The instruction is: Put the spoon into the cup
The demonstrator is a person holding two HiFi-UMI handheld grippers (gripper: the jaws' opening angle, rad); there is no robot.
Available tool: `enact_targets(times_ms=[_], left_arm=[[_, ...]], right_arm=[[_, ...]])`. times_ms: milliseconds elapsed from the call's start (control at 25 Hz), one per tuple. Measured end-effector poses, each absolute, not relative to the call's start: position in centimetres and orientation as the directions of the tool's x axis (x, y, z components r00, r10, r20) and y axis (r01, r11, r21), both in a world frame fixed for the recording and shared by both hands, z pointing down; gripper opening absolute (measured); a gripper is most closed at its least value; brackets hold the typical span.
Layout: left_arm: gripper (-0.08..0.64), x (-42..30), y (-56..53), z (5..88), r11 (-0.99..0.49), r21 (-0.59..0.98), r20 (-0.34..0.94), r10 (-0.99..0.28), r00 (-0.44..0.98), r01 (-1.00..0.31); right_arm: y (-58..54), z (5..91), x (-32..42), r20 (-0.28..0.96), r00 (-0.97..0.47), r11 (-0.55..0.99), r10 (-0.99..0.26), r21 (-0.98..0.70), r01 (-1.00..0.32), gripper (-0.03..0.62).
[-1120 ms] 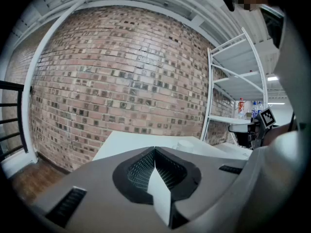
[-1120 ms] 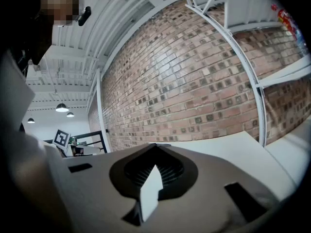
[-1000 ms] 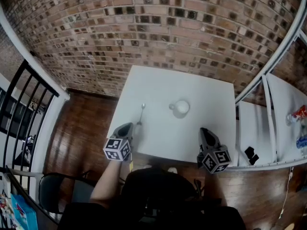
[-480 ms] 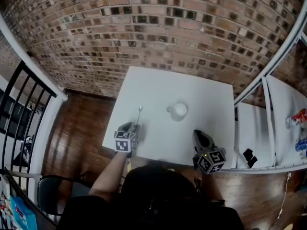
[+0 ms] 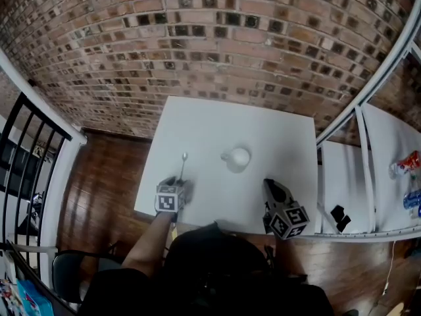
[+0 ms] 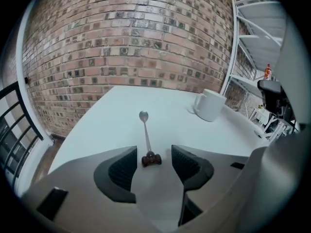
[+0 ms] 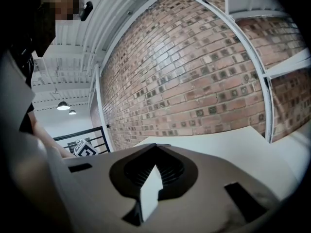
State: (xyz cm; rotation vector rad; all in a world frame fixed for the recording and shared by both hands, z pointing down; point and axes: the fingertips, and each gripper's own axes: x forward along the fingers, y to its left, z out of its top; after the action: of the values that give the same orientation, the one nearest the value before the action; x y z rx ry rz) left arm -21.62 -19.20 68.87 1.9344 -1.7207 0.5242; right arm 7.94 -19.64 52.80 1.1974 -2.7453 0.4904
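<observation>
A metal spoon (image 6: 145,132) with a dark brown handle end (image 6: 151,159) lies flat on the white table (image 5: 276,137), bowl pointing away from me. My left gripper (image 6: 153,152) is low over the table with its jaws opening. The brown handle end lies between the pads (image 6: 122,166), which do not touch it. In the head view this gripper (image 5: 179,184) sits at the near end of the spoon (image 5: 183,165). The white cup (image 6: 210,105) stands upright to the right of the spoon, also seen in the head view (image 5: 237,157). My right gripper (image 7: 154,168) is shut and empty, over the table's near right part (image 5: 269,188).
A brick wall (image 5: 217,38) runs behind the table. White metal shelving (image 5: 368,170) stands to the right, with small items on it. A black railing (image 5: 26,143) and wooden floor (image 5: 108,176) lie to the left. The table's near edge is just under both grippers.
My left gripper has dropped and moved forward to the spoon's handle end. The right gripper has shifted only slightly.
</observation>
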Motion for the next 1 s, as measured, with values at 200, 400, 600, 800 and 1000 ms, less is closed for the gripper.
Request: enact_targets(times_ms=[200,400,600,800,1000], left_arm=[[0.206,-22.0,-19.3,70.0,-0.054,0.081,0.597,-0.797,0.092,-0.995],[0.156,-22.7,-19.1,70.7,-0.021,0.011,0.602,-0.799,0.023,-1.000],[0.126,-22.7,-19.2,70.3,-0.033,0.013,0.591,-0.806,0.034,-0.999],[0.127,-23.2,-18.9,70.1,-0.049,0.032,0.589,-0.806,0.059,-0.998],[0.127,-23.9,-18.8,67.4,-0.056,0.029,0.522,-0.850,0.063,-0.998]], right_arm=[[-20.1,53.3,8.1,0.239,-0.679,0.630,-0.694,-0.256,-0.733,0.005],[-20.4,53.5,7.8,0.243,-0.682,0.631,-0.689,-0.261,-0.730,0.005],[-20.7,53.4,7.3,0.244,-0.689,0.638,-0.682,-0.261,-0.724,0.005],[-20.8,53.3,7.0,0.237,-0.693,0.644,-0.680,-0.259,-0.720,0.005],[-20.7,53.2,6.5,0.224,-0.707,0.659,-0.671,-0.259,-0.707,0.005]])
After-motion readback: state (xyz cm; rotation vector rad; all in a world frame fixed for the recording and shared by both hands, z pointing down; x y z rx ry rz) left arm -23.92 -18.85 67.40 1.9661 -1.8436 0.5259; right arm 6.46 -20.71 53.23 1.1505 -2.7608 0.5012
